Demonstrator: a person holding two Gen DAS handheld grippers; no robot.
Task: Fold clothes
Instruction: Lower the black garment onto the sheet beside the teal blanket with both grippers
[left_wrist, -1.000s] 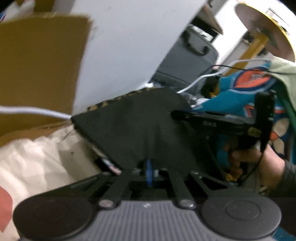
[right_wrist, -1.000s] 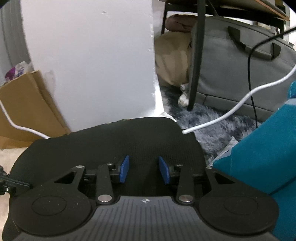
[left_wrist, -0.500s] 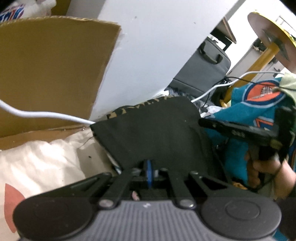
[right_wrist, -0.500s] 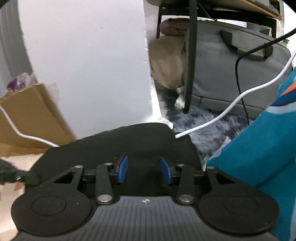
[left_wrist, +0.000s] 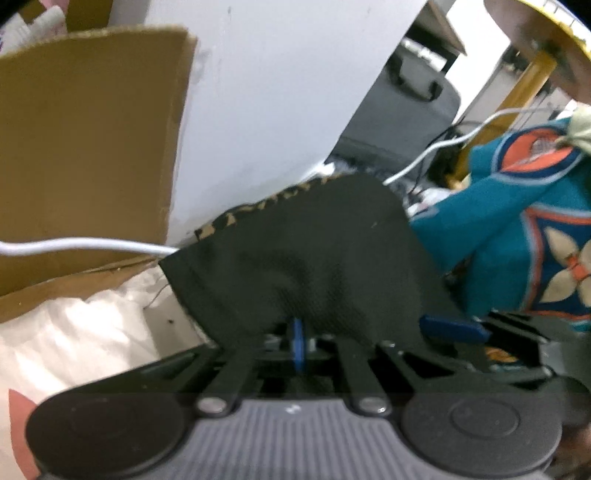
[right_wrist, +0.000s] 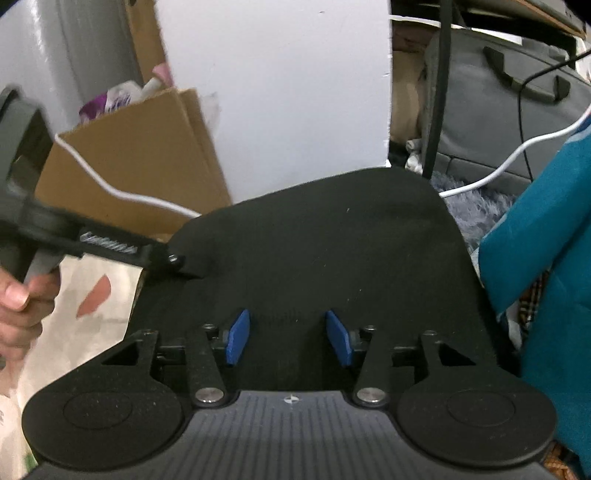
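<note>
Left tool (left_wrist: 297, 345): blue pads pressed together, pinching the near edge of the black garment (left_wrist: 314, 258); cloth bunches up right at the pinch. In the right wrist view the same tool (right_wrist: 173, 260) comes in from the left side, its tip at the garment's left edge, with the person's left hand (right_wrist: 18, 302) on the grip.

Right tool (right_wrist: 288, 338): jaws opening, blue pads (right_wrist: 236, 336) spread, not pressing anything. Black garment (right_wrist: 332, 258) lies under and ahead of them and fills the gap, but neither pad touches it as far as I can tell. From the left wrist view, one blue pad of the right tool (left_wrist: 452, 328) shows low at the garment's right side.

Garment: dark, laid out fairly flat, rounded far edge, patterned yellow-and-black trim (left_wrist: 266, 206) along the far left edge.

Around it:
- white cloth with a pink patch (right_wrist: 92, 295) under the garment's left side
- teal patterned cloth (left_wrist: 517, 236) just beside its right edge
- white cable (right_wrist: 110, 184) running to the garment's far left corner; second white cable (right_wrist: 517, 155) at the far right
- cardboard box (left_wrist: 88, 147) and white panel (right_wrist: 288, 92) behind
- grey bag (right_wrist: 498, 103) and grey fluffy rug (right_wrist: 469, 206) far right
</note>
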